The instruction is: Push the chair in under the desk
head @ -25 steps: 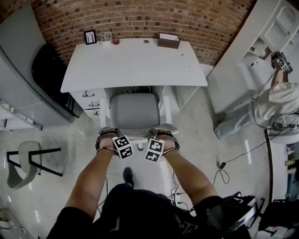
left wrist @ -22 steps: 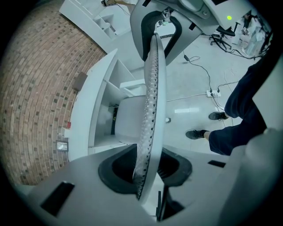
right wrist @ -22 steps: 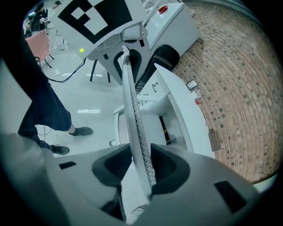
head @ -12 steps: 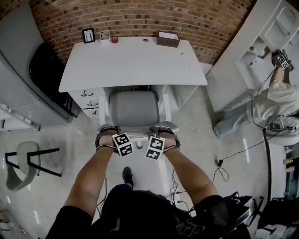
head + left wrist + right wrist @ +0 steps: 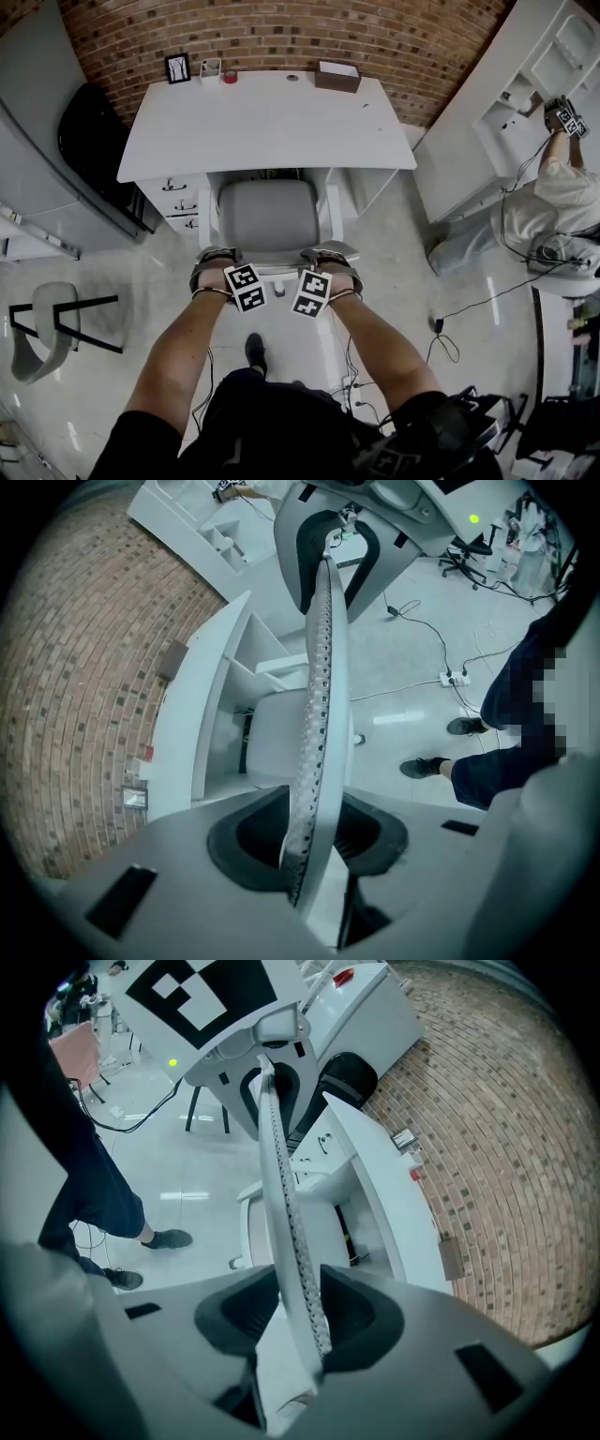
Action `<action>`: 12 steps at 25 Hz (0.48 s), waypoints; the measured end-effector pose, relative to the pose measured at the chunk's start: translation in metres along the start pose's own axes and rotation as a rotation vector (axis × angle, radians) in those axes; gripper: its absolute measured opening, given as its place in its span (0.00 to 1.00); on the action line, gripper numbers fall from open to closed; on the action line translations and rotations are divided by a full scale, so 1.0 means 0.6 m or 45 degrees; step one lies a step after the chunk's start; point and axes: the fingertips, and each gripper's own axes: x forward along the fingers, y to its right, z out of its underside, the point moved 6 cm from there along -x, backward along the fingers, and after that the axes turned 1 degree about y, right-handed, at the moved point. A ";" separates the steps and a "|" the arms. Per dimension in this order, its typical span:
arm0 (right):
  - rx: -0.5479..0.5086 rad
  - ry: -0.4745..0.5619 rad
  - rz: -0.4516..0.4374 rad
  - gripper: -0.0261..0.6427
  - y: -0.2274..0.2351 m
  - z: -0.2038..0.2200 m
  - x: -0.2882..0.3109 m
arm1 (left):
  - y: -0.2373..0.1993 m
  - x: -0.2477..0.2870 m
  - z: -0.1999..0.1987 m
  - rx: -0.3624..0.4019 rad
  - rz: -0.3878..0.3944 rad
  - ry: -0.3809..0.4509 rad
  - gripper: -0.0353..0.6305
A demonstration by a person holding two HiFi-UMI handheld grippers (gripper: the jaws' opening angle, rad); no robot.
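The left hand-held gripper (image 5: 217, 256) is clenched on the top edge of the chair's backrest (image 5: 272, 267). In the left gripper view the thin, perforated rim of that backrest (image 5: 319, 667) runs straight through the left hand-held gripper (image 5: 309, 832), with a dark pad on each side of it. The right hand-held gripper (image 5: 328, 251) grips the same rim further along. In its own view the right hand-held gripper (image 5: 300, 1312) has the backrest (image 5: 281, 1194) pinched between its 2 pads in the same way. Both point steeply down, side by side, and their marker cubes face the person.

The chair (image 5: 270, 216) is grey and stands in the knee gap of the white table (image 5: 262, 122). The far part of its seat lies beneath the table's near edge. The backrest stands outside, on the person's side.

Beside the gap, on the left, are the table's drawers (image 5: 178, 202). Along the far edge of the table top stand a small picture frame (image 5: 177, 68), a cup (image 5: 211, 68), a small red thing (image 5: 231, 77) and a brown box (image 5: 337, 78). Just behind them is a brick wall (image 5: 281, 33).

On the floor far to the left stands a second chair (image 5: 47, 328). At the far right another person (image 5: 562, 202) is working at a white unit.
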 end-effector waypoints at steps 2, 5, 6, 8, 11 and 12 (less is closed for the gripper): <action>0.013 0.008 0.011 0.26 -0.001 0.002 0.000 | 0.001 -0.003 -0.001 -0.002 -0.012 0.022 0.22; 0.062 0.039 0.003 0.27 0.000 0.005 -0.002 | 0.002 -0.013 -0.003 -0.048 0.000 0.099 0.25; 0.102 0.057 -0.020 0.29 0.002 0.005 -0.005 | 0.000 -0.018 -0.003 -0.070 0.014 0.137 0.27; 0.201 0.099 -0.081 0.31 0.013 0.001 -0.011 | -0.007 -0.029 0.001 -0.119 0.037 0.219 0.29; 0.291 0.140 -0.136 0.35 0.020 -0.002 -0.024 | -0.009 -0.046 0.017 -0.241 0.053 0.331 0.32; 0.306 0.149 -0.138 0.35 0.019 0.000 -0.029 | -0.007 -0.051 0.021 -0.271 0.049 0.367 0.32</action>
